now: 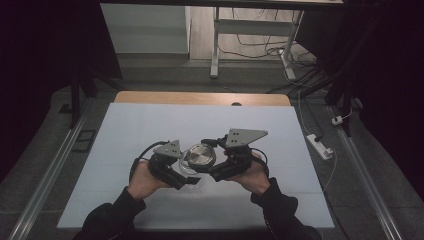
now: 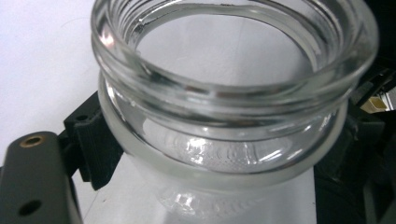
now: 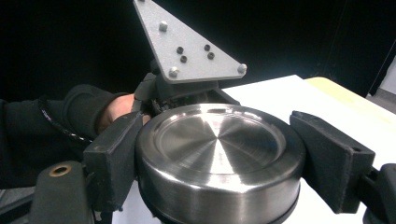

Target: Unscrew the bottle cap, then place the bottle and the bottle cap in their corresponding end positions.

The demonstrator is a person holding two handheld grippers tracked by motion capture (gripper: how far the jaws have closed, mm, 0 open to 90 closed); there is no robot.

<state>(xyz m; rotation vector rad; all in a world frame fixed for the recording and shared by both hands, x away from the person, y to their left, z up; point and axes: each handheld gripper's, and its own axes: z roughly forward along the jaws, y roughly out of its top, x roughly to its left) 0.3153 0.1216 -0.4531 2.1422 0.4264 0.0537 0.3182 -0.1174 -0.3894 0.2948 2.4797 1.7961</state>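
Unscrewing or screwing, couldn't tell which: left gripper (image 1: pixel 187 179) clamped on clear glass jar (image 2: pixel 233 121) below its threaded neck, right gripper (image 1: pixel 214 160) clamped on the steel lid (image 3: pixel 219 154) across its rim. Sat near centre of white table (image 1: pixel 150 125), lid (image 1: pixel 201 155) at 1 o'clock from jar body (image 1: pixel 186 169). Couldn't confirm lid seated on threads; in the left gripper view the mouth looked open. Best kept lid axis in line with jar's, jar held fixed, only lid turned. Jar's long axis tilted, mouth aimed toward 1 o'clock and upward.
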